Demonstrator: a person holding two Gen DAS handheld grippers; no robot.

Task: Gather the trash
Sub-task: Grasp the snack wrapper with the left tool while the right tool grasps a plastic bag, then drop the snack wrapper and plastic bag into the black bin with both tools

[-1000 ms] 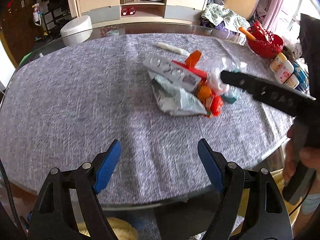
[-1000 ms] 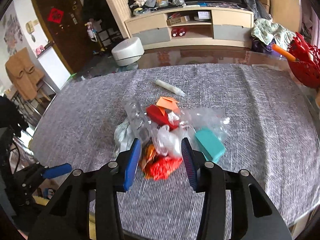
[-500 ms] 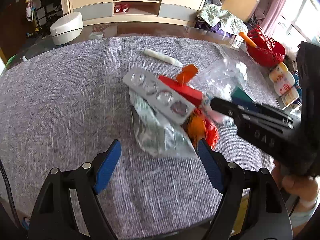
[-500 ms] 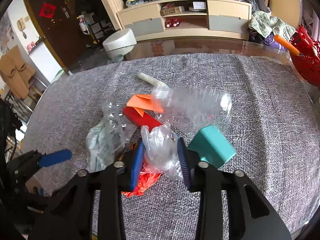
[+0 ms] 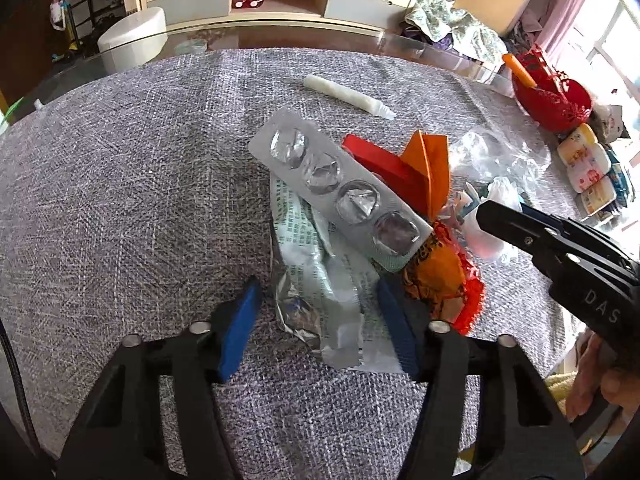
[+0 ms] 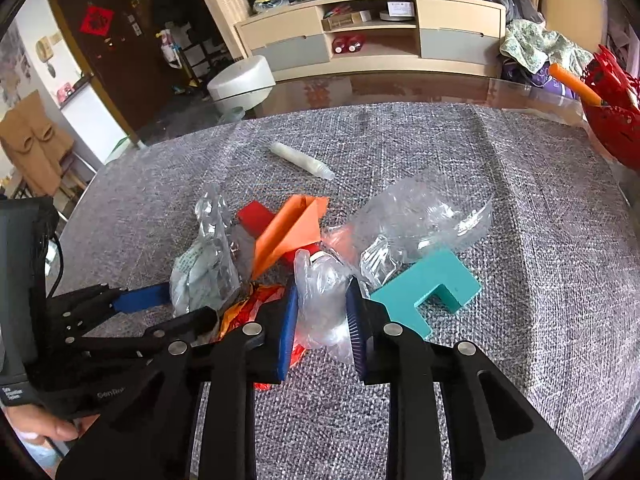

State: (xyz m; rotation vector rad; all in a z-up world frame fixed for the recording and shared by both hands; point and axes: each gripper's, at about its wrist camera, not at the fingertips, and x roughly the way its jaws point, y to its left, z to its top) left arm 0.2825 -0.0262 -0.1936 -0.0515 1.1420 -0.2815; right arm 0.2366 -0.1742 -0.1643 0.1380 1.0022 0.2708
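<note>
Currently the step in hand is the first pick from the trash pile, which lies in the middle of the grey table cloth [image 5: 120, 200]. The right gripper [image 6: 322, 322] has its two blue pads on either side of a crumpled clear plastic bag [image 6: 322, 300]; the pads appear to touch the bag, but whether they are fully clenched on it cannot be told, since a gap remains. The left gripper [image 5: 320, 328] is released, its pads spread either side of the near end of a silver foil wrapper [image 5: 320, 280], not yet pressing it. The next move likely calls for closing each gripper firmly on its item and lifting straight up, so that neighbouring pieces are not dragged along; thin film may slip, so a deep grip is advisable. No bin is visible in either view. Count of items in the pile: one blister pack [image 5: 340, 192] with four pockets, one foil wrapper, one red block [image 5: 376, 160], one orange folded paper [image 5: 430, 164], one orange-and-red snack wrapper [image 5: 436, 272], one teal block [image 6: 428, 288], one crushed clear bottle [image 6: 424, 220], one plastic bag. One white tube [image 5: 348, 96] lies apart, farther back.
</note>
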